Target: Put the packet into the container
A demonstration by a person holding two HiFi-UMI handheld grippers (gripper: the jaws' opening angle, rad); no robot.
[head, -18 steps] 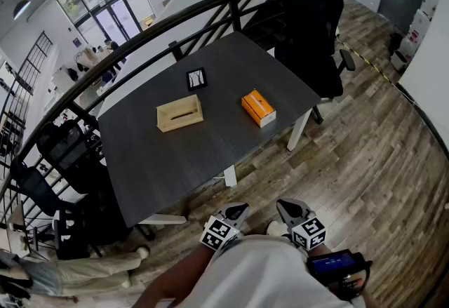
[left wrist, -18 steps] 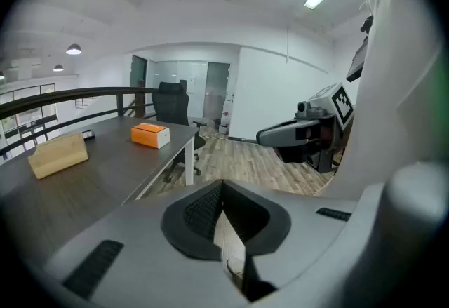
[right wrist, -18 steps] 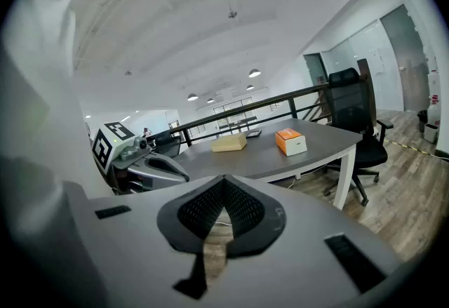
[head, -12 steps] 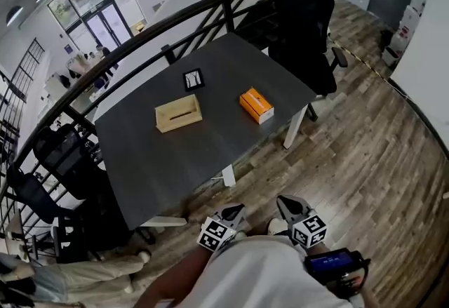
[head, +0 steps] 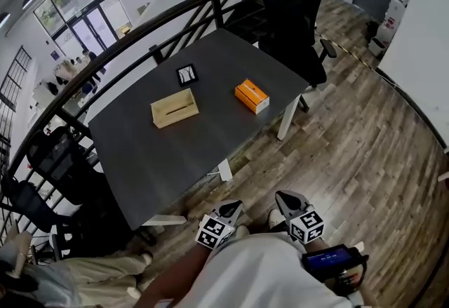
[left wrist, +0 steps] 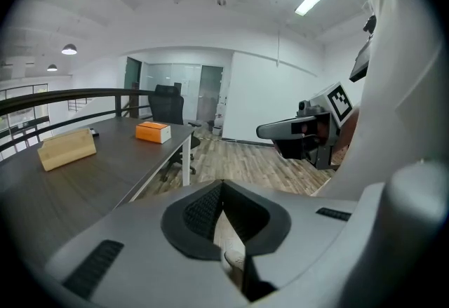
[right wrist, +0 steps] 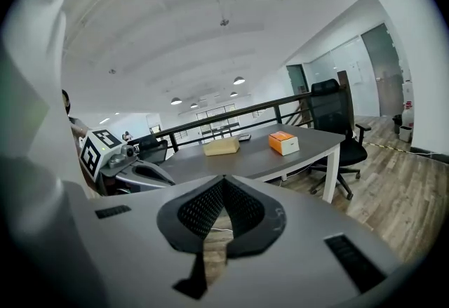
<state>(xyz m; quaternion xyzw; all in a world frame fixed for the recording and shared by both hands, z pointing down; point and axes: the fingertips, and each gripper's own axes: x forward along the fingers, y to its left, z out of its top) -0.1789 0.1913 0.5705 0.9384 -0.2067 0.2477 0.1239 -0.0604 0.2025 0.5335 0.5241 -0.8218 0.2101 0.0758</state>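
An orange packet (head: 252,95) lies on the dark grey table (head: 161,159), right of the middle. A light wooden container (head: 174,108) stands to its left. Both grippers hang low in front of my body, well short of the table's near edge. My left gripper (head: 235,207) and right gripper (head: 283,196) are both shut and hold nothing. In the left gripper view its jaws (left wrist: 222,184) meet, with the packet (left wrist: 153,132) and container (left wrist: 66,149) far ahead. The right gripper (right wrist: 224,179) also faces the packet (right wrist: 284,142) and container (right wrist: 221,146).
A small black framed item (head: 186,75) lies behind the container. A black office chair (head: 291,12) stands at the table's far right corner, and more chairs (head: 63,159) at its left. A curved black railing (head: 140,29) runs behind the table. Wood floor lies between me and the table.
The head view has shifted a little, so the table and its things sit slightly higher and further left in the picture. Both grippers stay low by my body, still shut.
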